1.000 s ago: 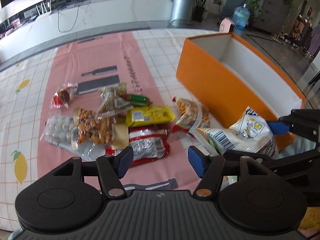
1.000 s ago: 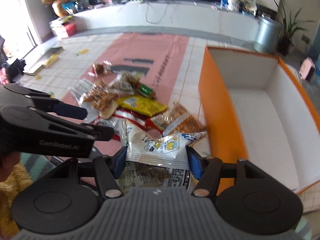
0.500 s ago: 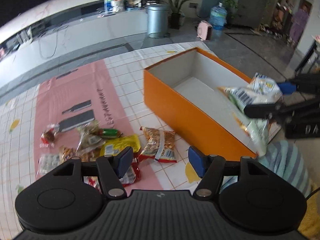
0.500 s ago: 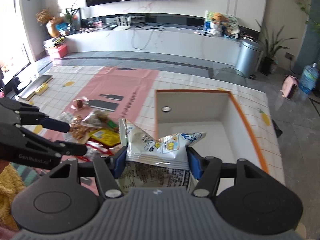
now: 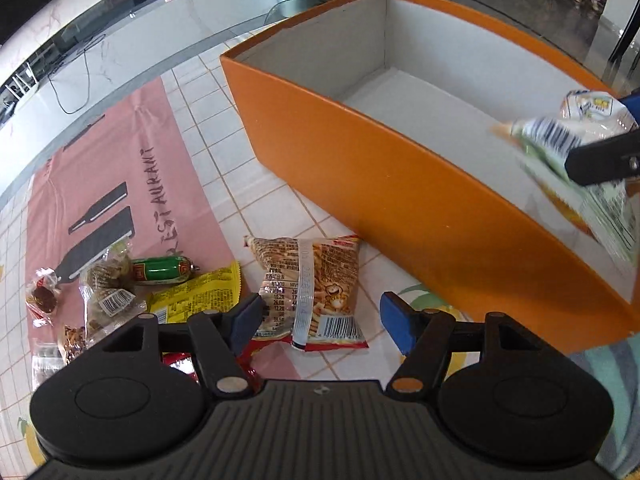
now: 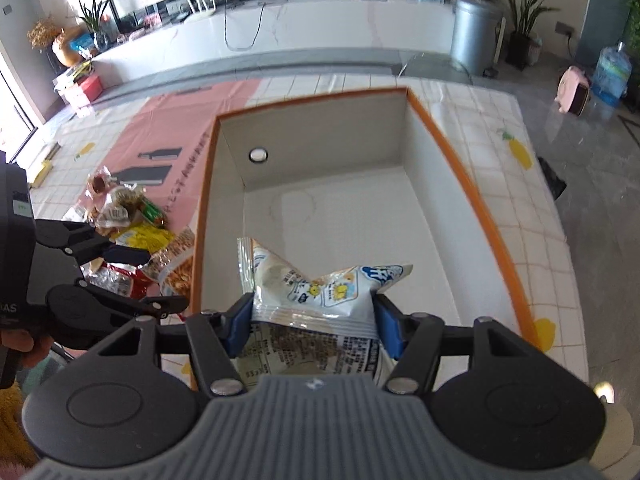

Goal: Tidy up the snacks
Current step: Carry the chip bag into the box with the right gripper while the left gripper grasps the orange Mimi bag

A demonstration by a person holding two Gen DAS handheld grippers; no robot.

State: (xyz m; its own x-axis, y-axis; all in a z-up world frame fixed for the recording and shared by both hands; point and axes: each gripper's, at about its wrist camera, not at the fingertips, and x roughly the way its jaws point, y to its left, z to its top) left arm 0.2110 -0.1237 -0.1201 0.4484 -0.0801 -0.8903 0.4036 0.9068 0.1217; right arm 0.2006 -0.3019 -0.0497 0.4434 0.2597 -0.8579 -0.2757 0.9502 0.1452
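Placing step: white snack bag over orange box, next pickup lining up.

Left gripper (image 5: 318,314) empty, jaws opening wide, peanut snack packet (image 5: 310,288) on the table just ahead between the tips; needs descent, then close. Right gripper (image 6: 314,320) clamped on white snack bag (image 6: 316,292), empty orange box (image 6: 344,216) directly below and ahead; needs lowering, then release.
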